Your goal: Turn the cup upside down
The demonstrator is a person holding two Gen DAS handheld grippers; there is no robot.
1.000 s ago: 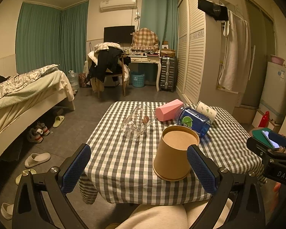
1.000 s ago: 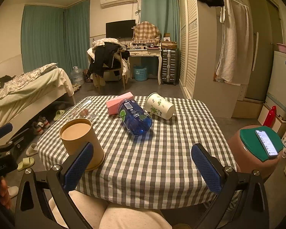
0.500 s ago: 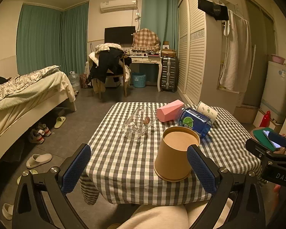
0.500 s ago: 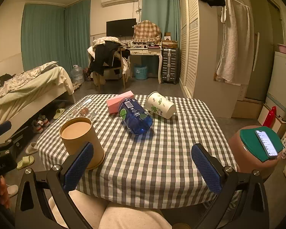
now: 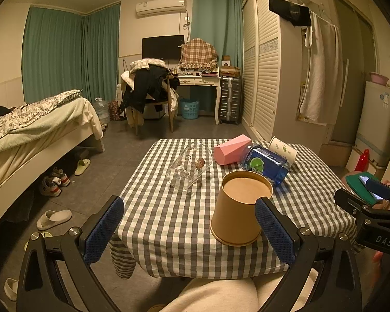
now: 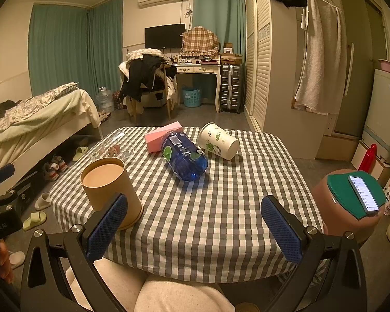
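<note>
A brown paper cup [image 5: 240,209] stands upside down, wide rim on the checked tablecloth [image 5: 169,221], near the table's front edge; it also shows in the right wrist view [image 6: 109,187]. My left gripper [image 5: 189,230] is open and empty, its right pad [image 5: 273,231] just beside the cup. My right gripper [image 6: 195,230] is open and empty over the table's front edge, its left pad [image 6: 108,227] in front of the cup. A clear glass cup [image 5: 189,166], a blue bottle [image 6: 183,154] and a white patterned cup [image 6: 218,140] lie on their sides.
A pink box [image 6: 161,139] lies behind the blue bottle. A brown stool with a green lid and a phone [image 6: 361,195] stands right of the table. A bed [image 5: 33,130] is at the left, with shoes on the floor. My knee [image 6: 179,296] is under the front edge.
Both grippers stay open and nearly still. The left view has shifted very slightly; the cup stays upside down in place.
</note>
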